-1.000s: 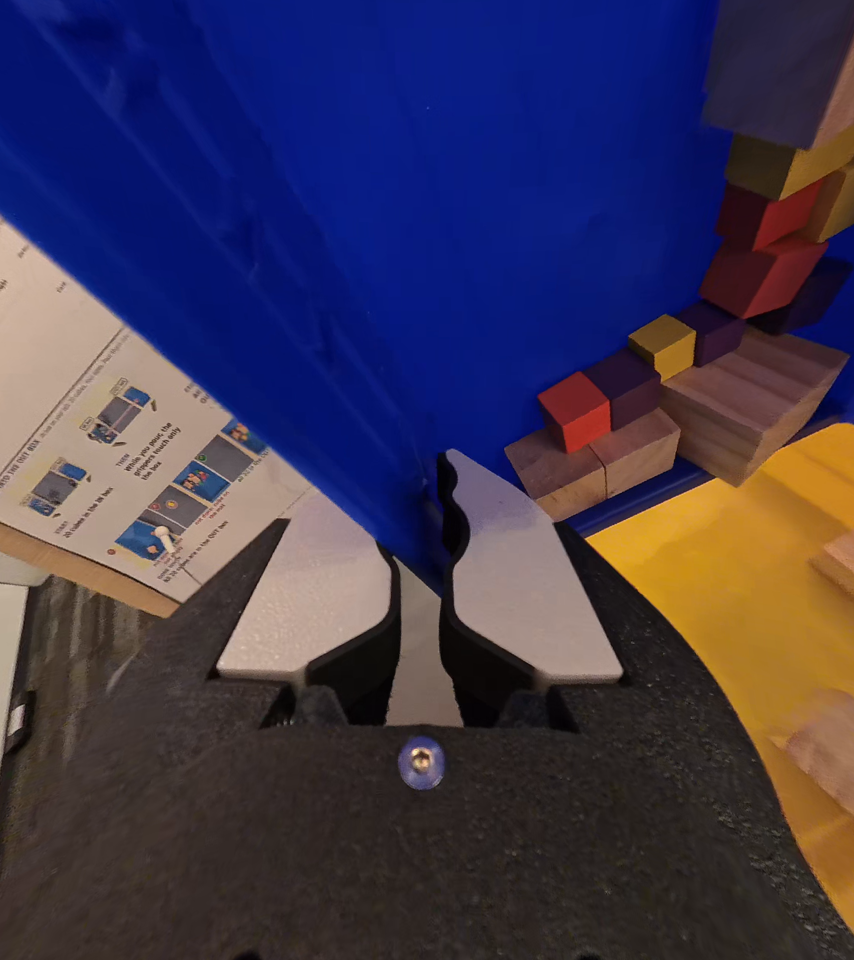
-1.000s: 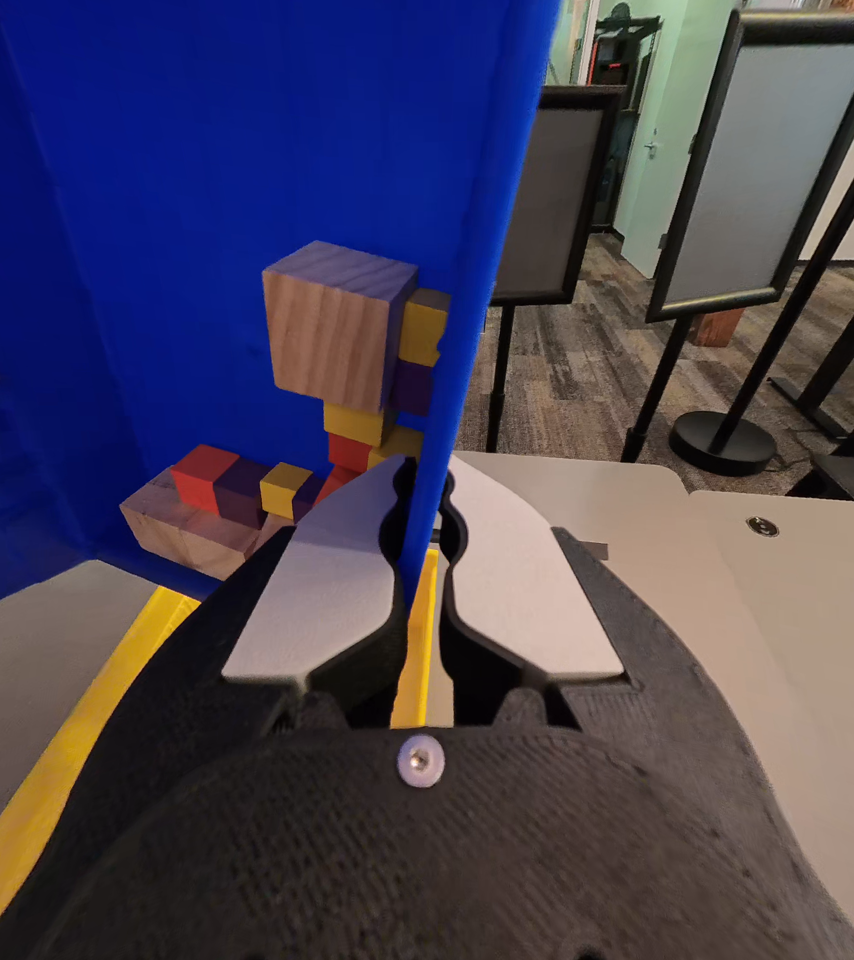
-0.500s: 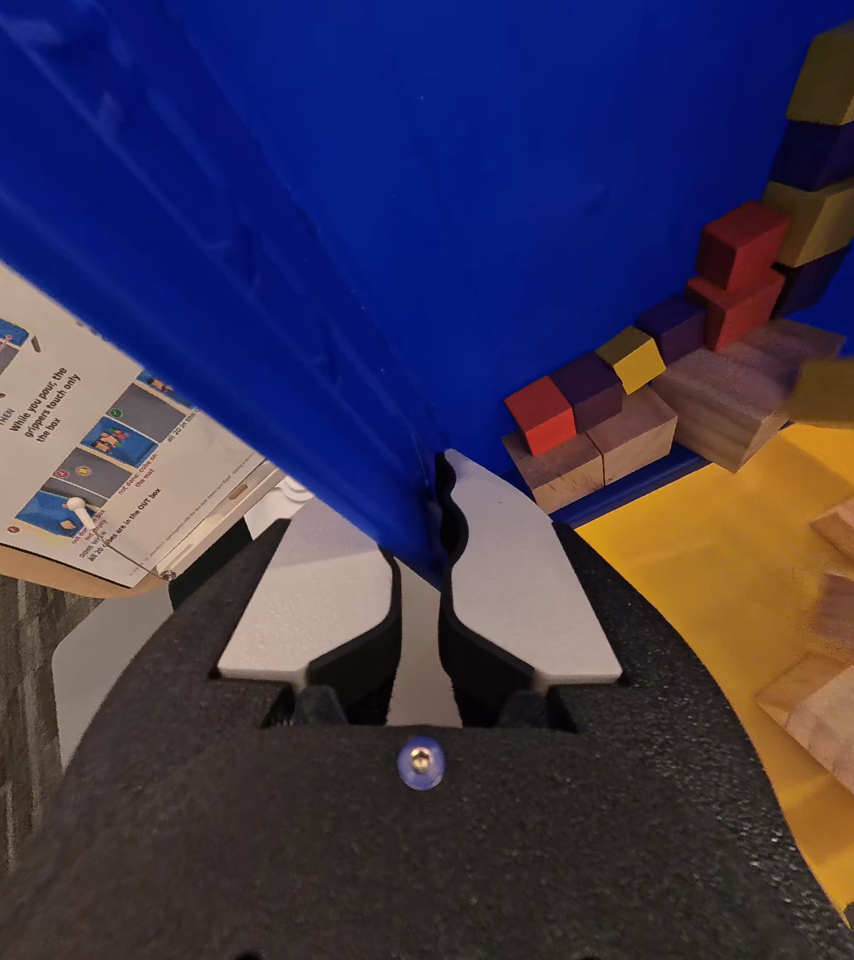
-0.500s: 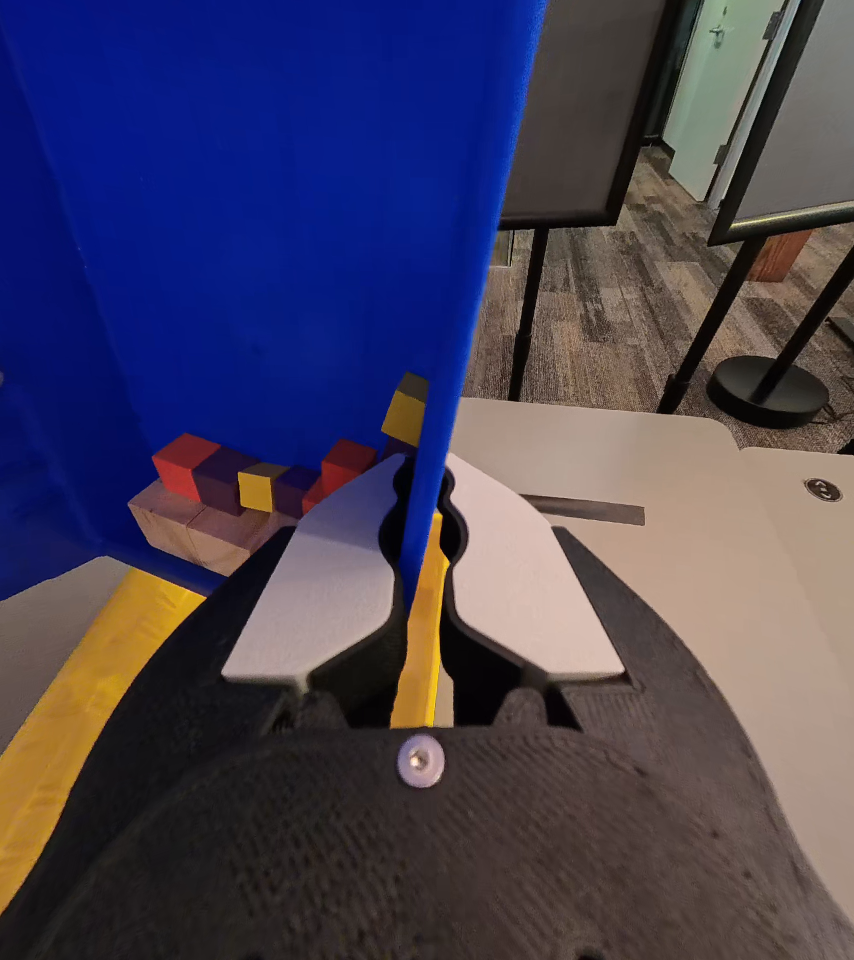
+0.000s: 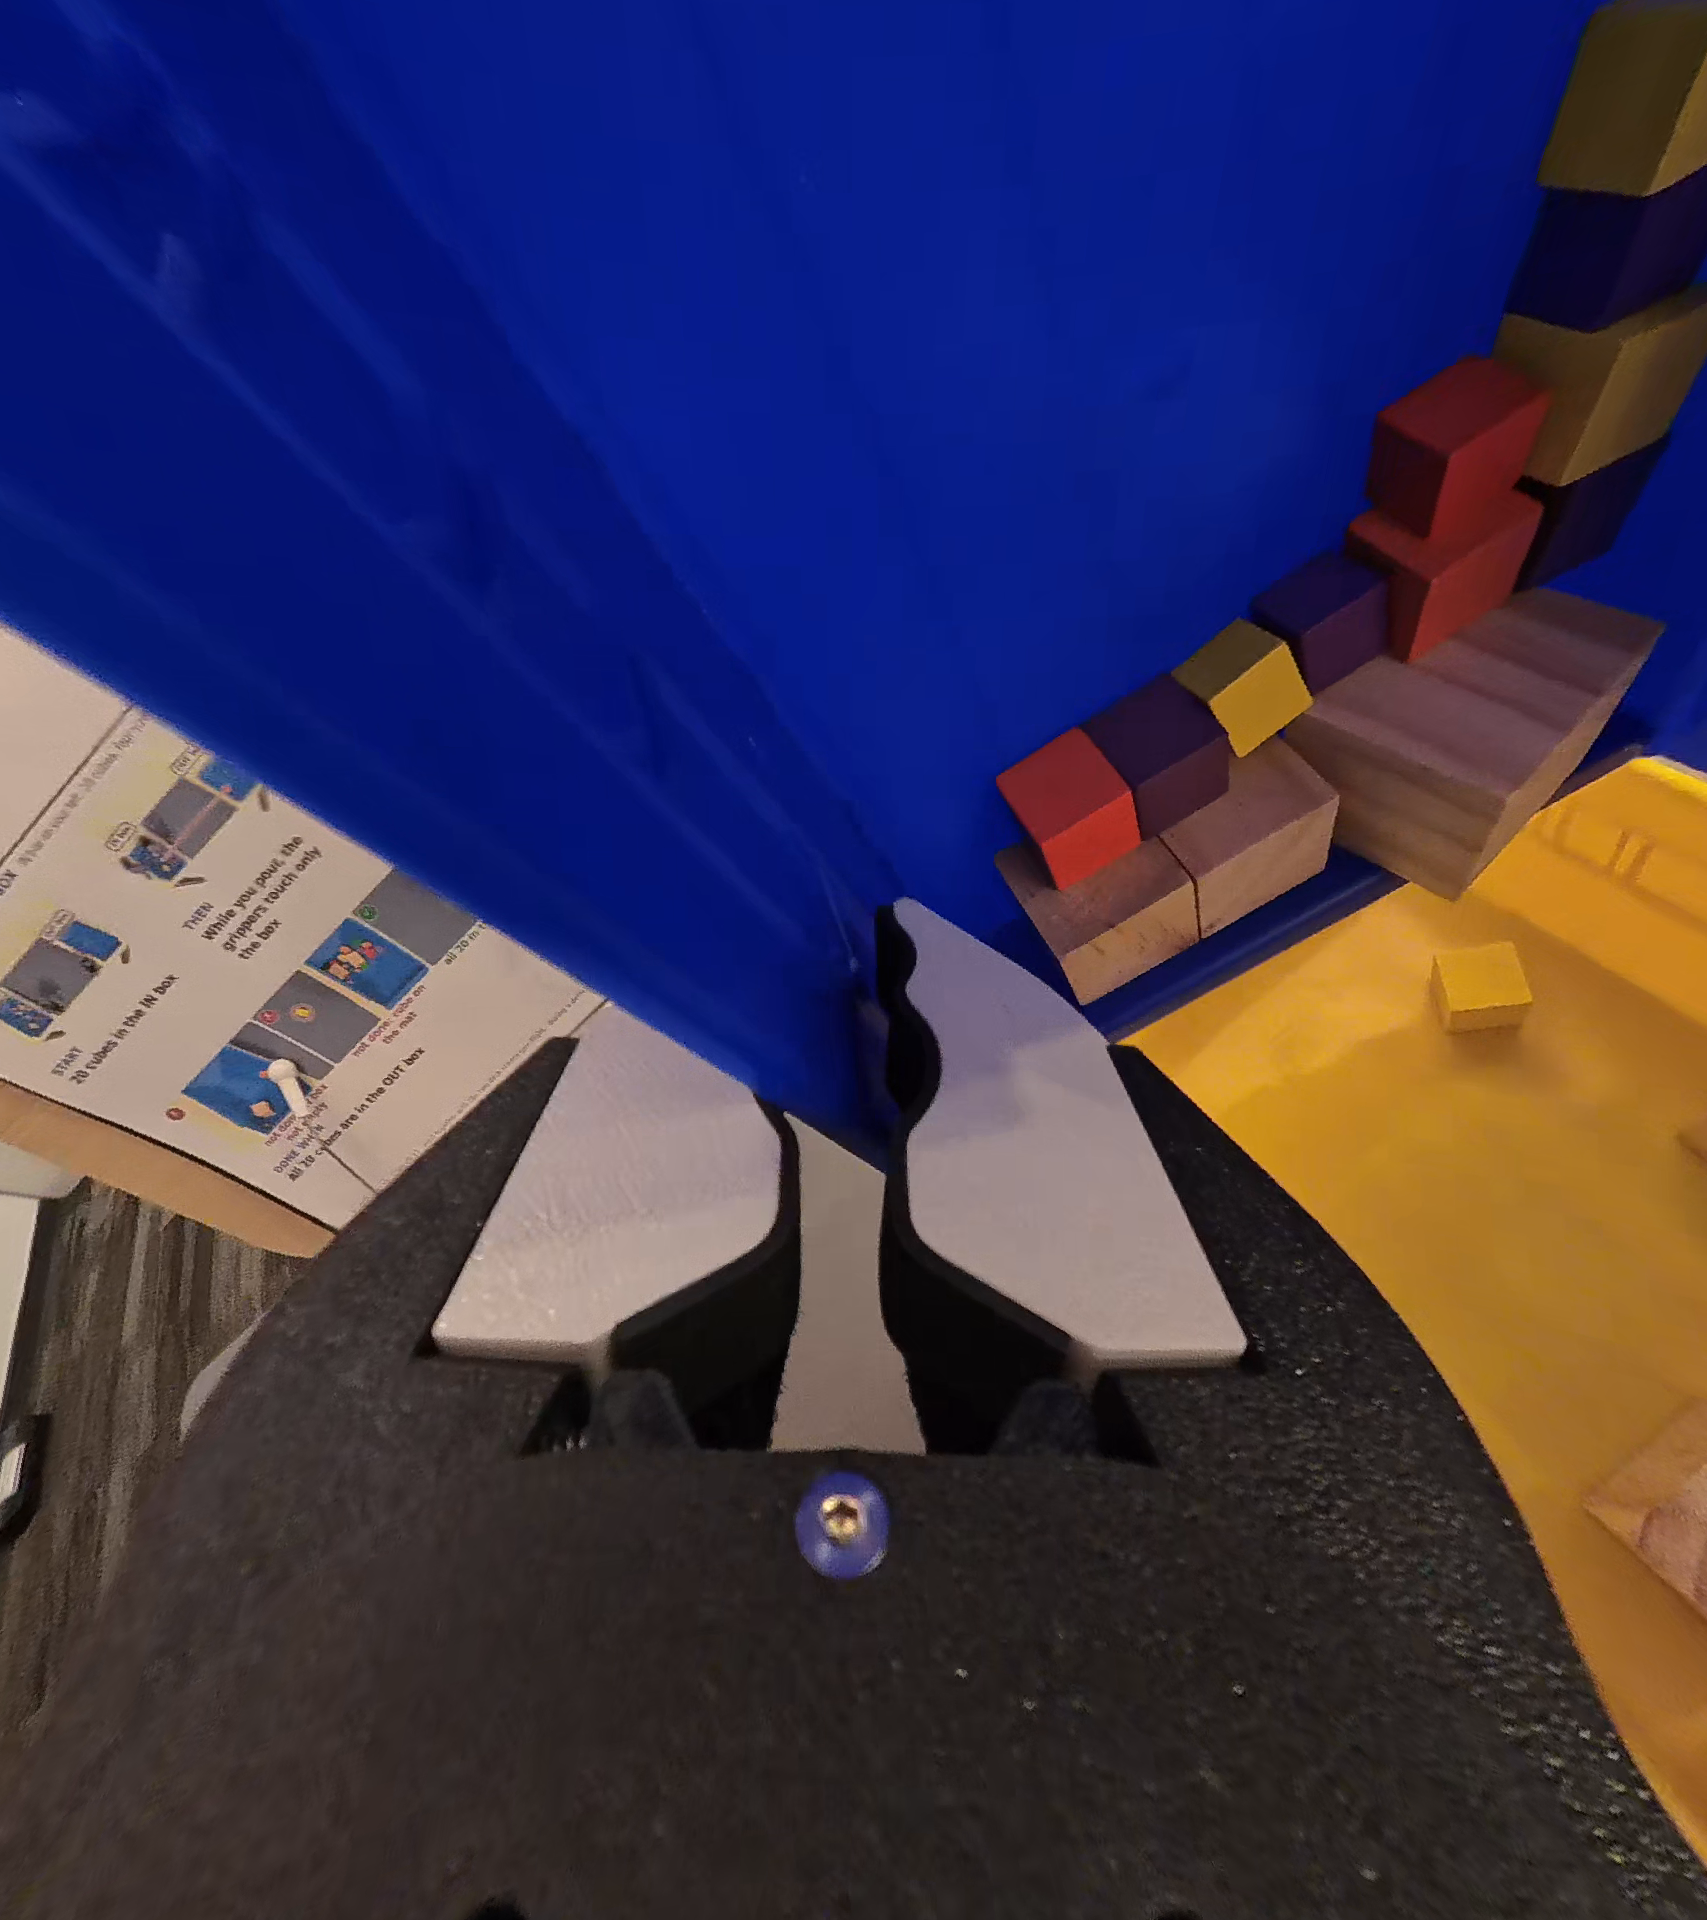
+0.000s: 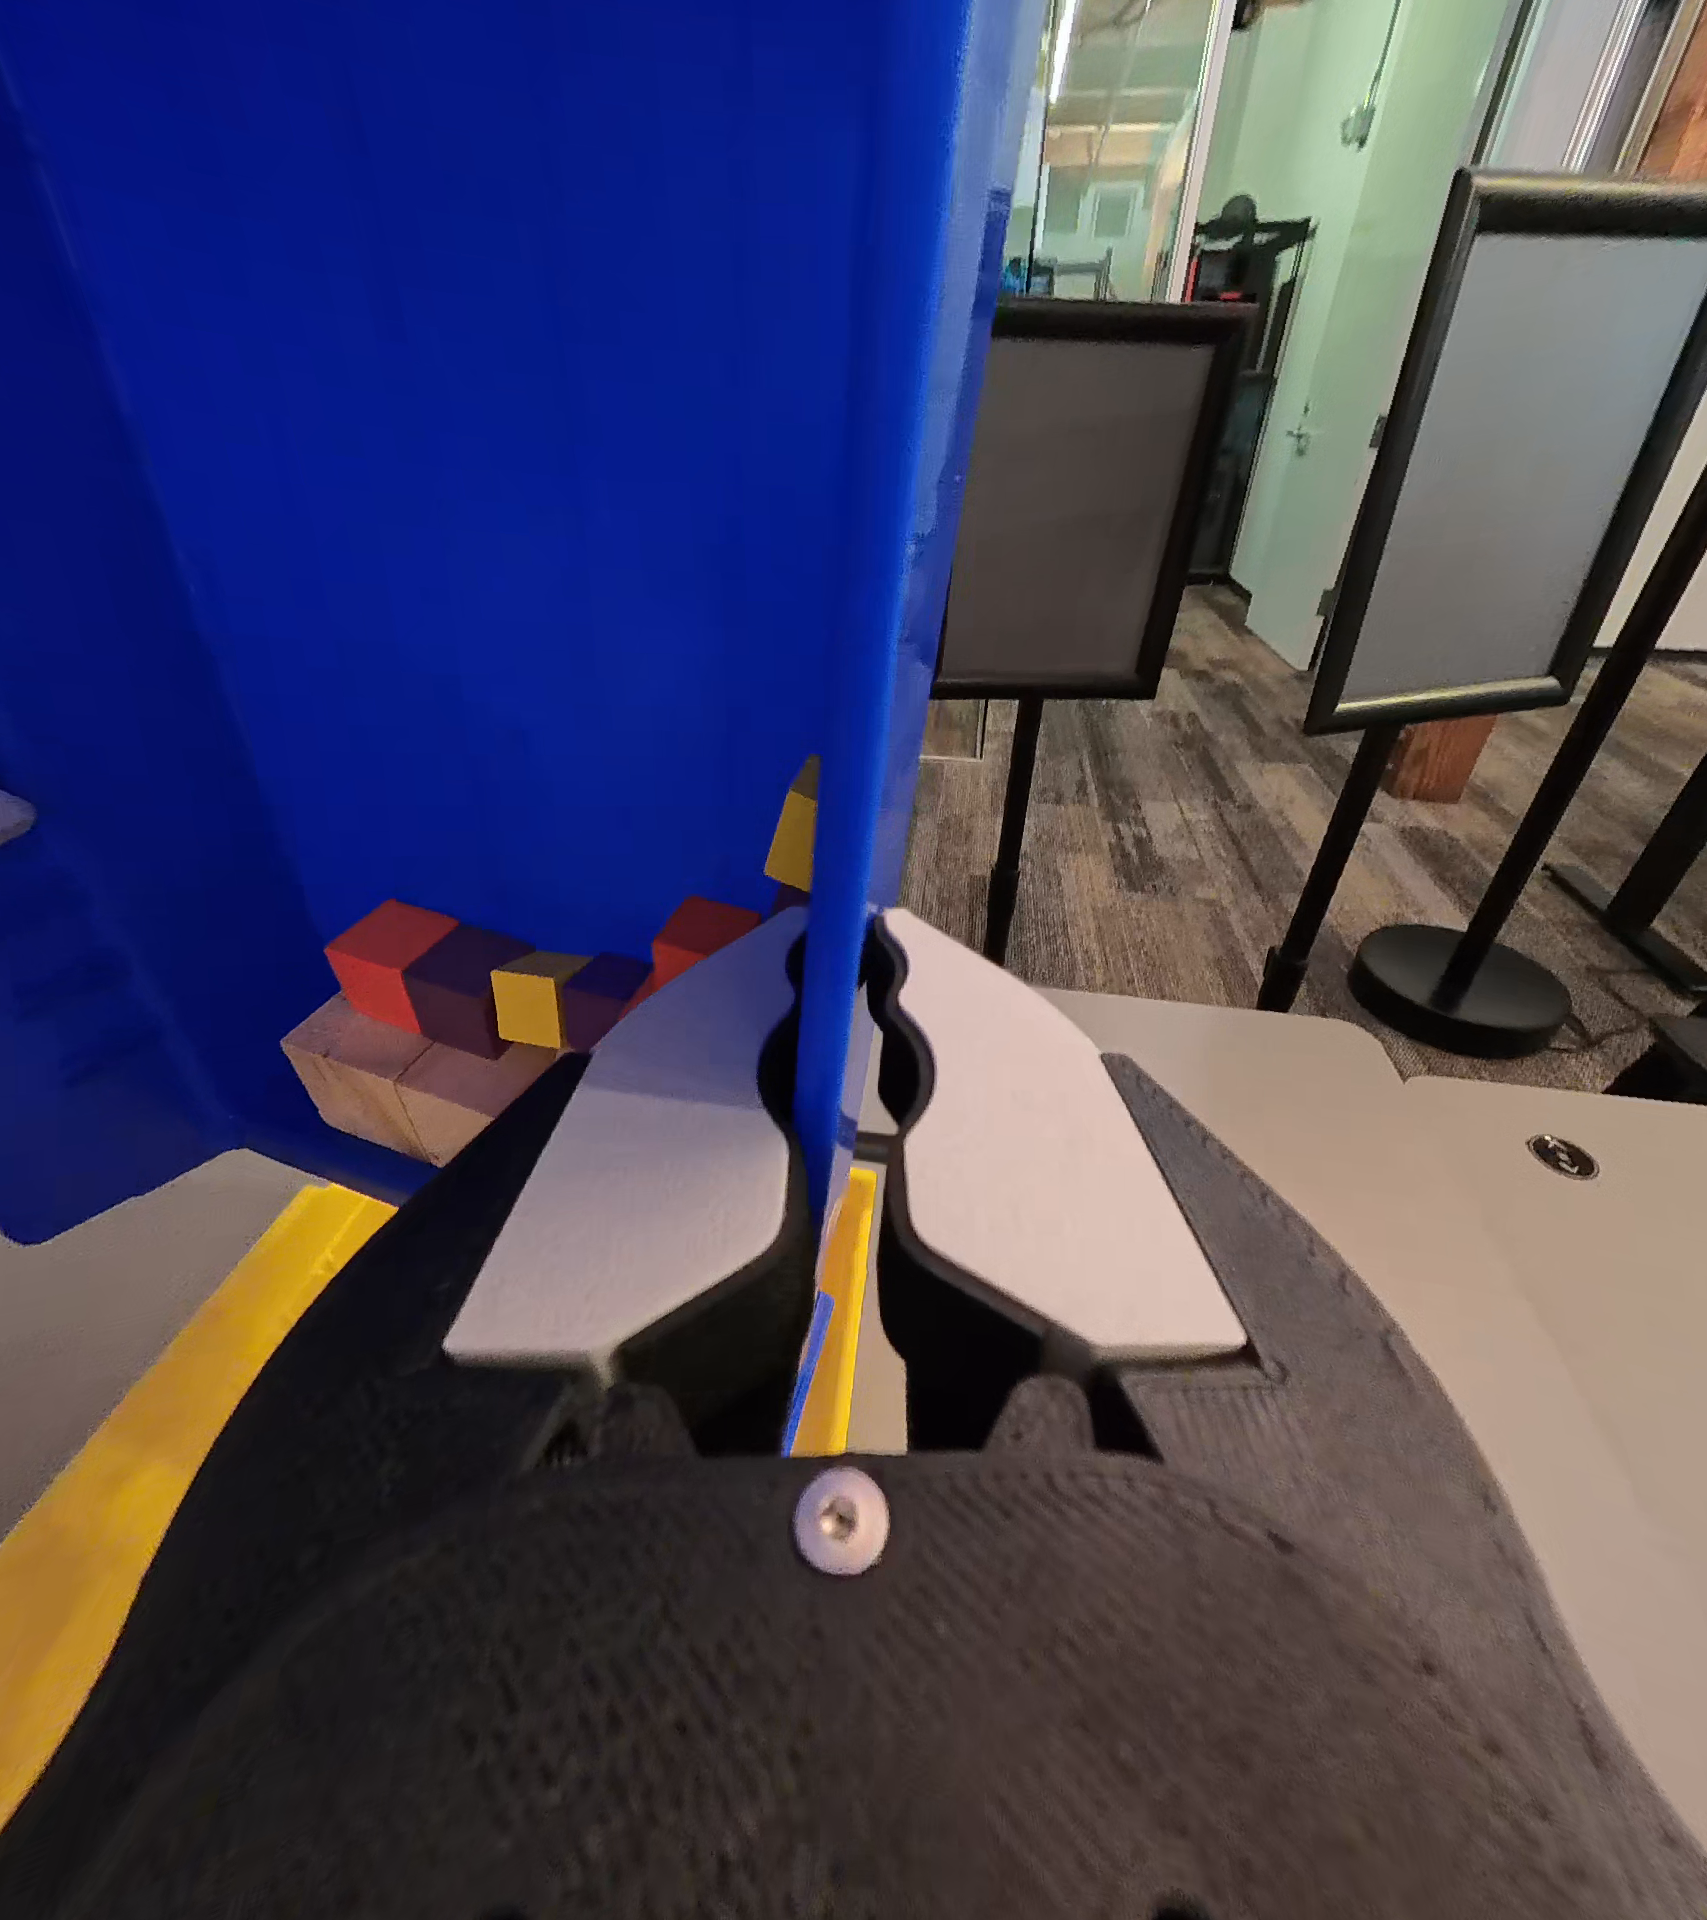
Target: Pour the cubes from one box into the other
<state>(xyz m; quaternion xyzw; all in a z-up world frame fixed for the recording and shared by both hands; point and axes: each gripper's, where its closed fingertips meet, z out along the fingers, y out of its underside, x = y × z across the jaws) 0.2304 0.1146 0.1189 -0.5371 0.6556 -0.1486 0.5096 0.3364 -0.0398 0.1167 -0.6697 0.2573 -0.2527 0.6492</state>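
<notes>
Mid-pour: both tongs, left (image 5: 844, 1039) and right (image 6: 833, 1023), pinched the tilted blue box (image 5: 724, 364) above the yellow box (image 5: 1400, 1195); cubes (image 5: 1192, 769) clung at its lip. Steeper tilt probably needed.

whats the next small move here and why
Probably tip the blue box a little steeper. Both tools, left and right, grip its walls, but most cubes sit jammed at its lower edge, resting on the wooden blocks. Only one yellow cube and a few wooden ones lie in the yellow box.
</notes>
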